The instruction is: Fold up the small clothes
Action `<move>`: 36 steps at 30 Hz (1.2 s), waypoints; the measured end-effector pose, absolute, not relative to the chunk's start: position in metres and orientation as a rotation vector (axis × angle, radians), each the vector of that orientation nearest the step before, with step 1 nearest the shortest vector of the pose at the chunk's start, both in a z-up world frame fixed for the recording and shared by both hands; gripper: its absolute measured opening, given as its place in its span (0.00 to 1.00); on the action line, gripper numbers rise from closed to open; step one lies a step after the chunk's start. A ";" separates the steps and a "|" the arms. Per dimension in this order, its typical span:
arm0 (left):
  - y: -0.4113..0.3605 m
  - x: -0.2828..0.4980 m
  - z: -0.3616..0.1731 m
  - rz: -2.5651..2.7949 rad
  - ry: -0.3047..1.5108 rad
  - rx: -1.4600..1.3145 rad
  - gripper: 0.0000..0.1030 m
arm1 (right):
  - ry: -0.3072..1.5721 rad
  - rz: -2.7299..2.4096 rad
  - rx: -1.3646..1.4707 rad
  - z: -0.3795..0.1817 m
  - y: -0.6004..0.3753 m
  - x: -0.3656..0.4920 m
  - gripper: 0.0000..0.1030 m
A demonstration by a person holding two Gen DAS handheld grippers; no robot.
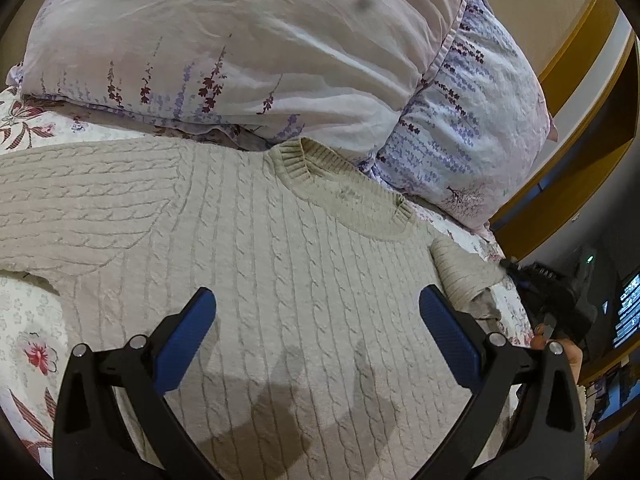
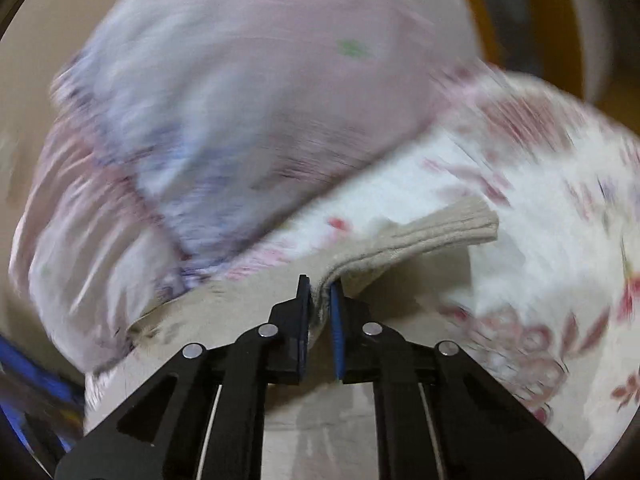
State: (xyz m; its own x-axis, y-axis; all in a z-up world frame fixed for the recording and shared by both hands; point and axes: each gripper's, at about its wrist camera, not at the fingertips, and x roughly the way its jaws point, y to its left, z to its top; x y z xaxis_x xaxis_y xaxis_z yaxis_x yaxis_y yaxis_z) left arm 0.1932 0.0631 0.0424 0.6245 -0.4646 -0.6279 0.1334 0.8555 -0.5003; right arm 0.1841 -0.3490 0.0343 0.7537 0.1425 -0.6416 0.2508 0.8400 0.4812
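Observation:
A beige cable-knit sweater (image 1: 256,248) lies flat on the flowered bedsheet, neck opening (image 1: 340,188) toward the pillows, one sleeve stretched to the left. My left gripper (image 1: 318,300) is open and empty, just above the sweater's chest. My right gripper (image 2: 320,292) is shut on the sweater's right sleeve near its ribbed cuff (image 2: 432,232) and holds it lifted off the sheet; the right wrist view is motion-blurred. In the left wrist view the right gripper (image 1: 512,268) shows at the right edge with the folded-in sleeve (image 1: 464,272).
Two large flowered pillows (image 1: 248,48) (image 1: 480,120) lie right behind the sweater's collar. The flowered bedsheet (image 2: 540,240) spreads to both sides. A wooden headboard (image 1: 580,60) and dark screens (image 1: 628,308) stand at the far right.

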 end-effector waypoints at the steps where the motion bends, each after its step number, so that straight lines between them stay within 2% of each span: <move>1: 0.064 0.194 0.042 -0.358 0.831 -0.443 0.98 | 0.701 -0.002 0.539 0.046 -0.330 0.186 0.09; 4: 0.070 0.196 0.041 -0.369 0.839 -0.496 0.98 | 0.689 0.186 0.440 0.064 -0.272 0.196 0.09; 7: 0.074 0.197 0.038 -0.379 0.853 -0.545 0.98 | 0.840 0.432 0.306 0.049 -0.194 0.210 0.10; 9: 0.074 0.198 0.036 -0.383 0.867 -0.570 0.95 | 0.945 0.492 0.229 0.028 -0.162 0.212 0.22; 10: 0.074 0.198 0.035 -0.385 0.872 -0.579 0.94 | 0.969 0.504 0.218 0.022 -0.156 0.210 0.25; 12: 0.076 0.199 0.033 -0.389 0.882 -0.601 0.91 | 1.011 0.515 0.249 0.010 -0.156 0.205 0.41; 15: 0.076 0.205 0.026 -0.389 0.915 -0.641 0.84 | 1.039 0.485 0.381 0.005 -0.184 0.195 0.50; 20: 0.073 0.222 0.009 -0.410 1.001 -0.766 0.66 | 1.065 0.373 0.671 -0.009 -0.258 0.174 0.50; 25: 0.065 0.239 -0.001 -0.396 1.040 -0.819 0.45 | 1.001 0.186 0.908 -0.025 -0.334 0.152 0.50; 26: 0.063 0.243 -0.002 -0.393 1.044 -0.825 0.42 | 0.987 0.172 0.944 -0.028 -0.344 0.150 0.47; 28: 0.061 0.248 -0.005 -0.382 1.054 -0.831 0.31 | 0.964 0.134 1.006 -0.033 -0.361 0.151 0.46; 29: 0.060 0.251 -0.007 -0.375 1.055 -0.831 0.28 | 0.945 0.108 1.019 -0.033 -0.368 0.148 0.45; 31: 0.058 0.257 -0.010 -0.357 1.059 -0.816 0.13 | 0.913 0.065 1.019 -0.031 -0.378 0.144 0.45; 33: 0.056 0.264 -0.011 -0.340 1.052 -0.790 0.08 | 0.883 0.034 1.035 -0.032 -0.385 0.142 0.44; 36: 0.059 0.265 -0.003 -0.338 1.013 -0.760 0.07 | 0.860 -0.007 1.040 -0.034 -0.389 0.142 0.41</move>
State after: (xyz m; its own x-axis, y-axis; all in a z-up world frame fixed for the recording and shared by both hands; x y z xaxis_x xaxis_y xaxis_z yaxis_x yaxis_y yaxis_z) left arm 0.2648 0.0589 -0.0033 0.5066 -0.5821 -0.6360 -0.0843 0.7007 -0.7084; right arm 0.1416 -0.3889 -0.0338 0.6830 0.3783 -0.6248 0.3884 0.5364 0.7493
